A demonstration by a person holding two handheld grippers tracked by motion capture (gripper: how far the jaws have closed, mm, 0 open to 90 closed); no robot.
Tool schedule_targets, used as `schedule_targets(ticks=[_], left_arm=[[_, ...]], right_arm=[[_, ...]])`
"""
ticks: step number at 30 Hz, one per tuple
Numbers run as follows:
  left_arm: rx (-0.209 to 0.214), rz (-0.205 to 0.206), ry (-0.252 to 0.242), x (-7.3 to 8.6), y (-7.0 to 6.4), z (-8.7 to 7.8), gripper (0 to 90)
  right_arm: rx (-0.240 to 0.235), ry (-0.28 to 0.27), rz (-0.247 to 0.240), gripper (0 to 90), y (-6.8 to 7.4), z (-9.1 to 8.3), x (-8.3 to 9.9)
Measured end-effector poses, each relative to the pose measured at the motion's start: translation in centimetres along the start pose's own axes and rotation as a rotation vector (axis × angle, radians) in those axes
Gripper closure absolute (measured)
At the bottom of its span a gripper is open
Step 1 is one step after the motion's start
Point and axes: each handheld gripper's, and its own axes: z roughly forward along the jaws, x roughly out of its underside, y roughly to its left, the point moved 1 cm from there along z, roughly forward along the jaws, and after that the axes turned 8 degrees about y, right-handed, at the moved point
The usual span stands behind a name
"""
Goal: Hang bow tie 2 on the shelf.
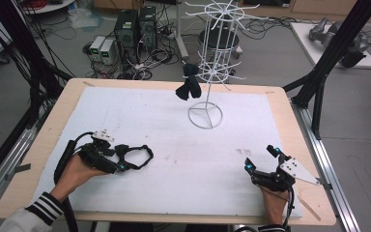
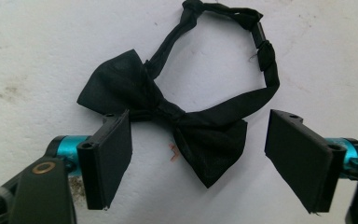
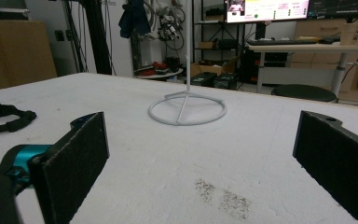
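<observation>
Left gripper view: left claw (image 2: 198, 163) spread wide, nothing clamped, black bow tie (image 2: 168, 116) lying flat on white table cover (image 2: 37, 56) between the jaws. Knot slightly toward the left-hand jaw; lower wing of the bow reaching down between the pads; strap loop lying ahead of the claw, beyond the fingertips. Left-hand pad (image 2: 114, 158) overlapping the edge of the upper wing; touching or just above, cannot tell.

High view: right claw (image 1: 262, 158) parked apart from the work, also spread, empty. White wire rack (image 1: 206, 115) well ahead of both claws, another dark item (image 1: 189, 82) already hung on it.

Risks, judged from this pose:
- Closing off-centre likely to pinch one wing only; soft fabric then folding and slipping out on lift.
- Pads too low: scraping or snagging the cover instead of gathering cloth.
- Strap dangling free on lift, liable to swing and catch the rack's wire arms.
- Thin fabric bunching, weak hold.
</observation>
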Motion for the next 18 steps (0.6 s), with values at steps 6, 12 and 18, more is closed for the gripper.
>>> schedule_targets(ticks=[6, 12, 18], left_arm=[[0.009, -0.016, 0.028, -0.2, 0.1, 0.6, 28.1], [0.017, -0.038, 0.048, -0.4, 0.1, 1.1, 31.4], [0.008, -0.048, 0.058, -0.3, 0.1, 1.3, 31.7]], right_arm=[[-0.003, -0.002, 0.005, 2.7, 0.0, 0.0, 0.0], [-0.005, -0.002, 0.003, 2.7, 0.0, 0.0, 0.0], [-0.005, -0.002, 0.004, 2.7, 0.0, 0.0, 0.0]])
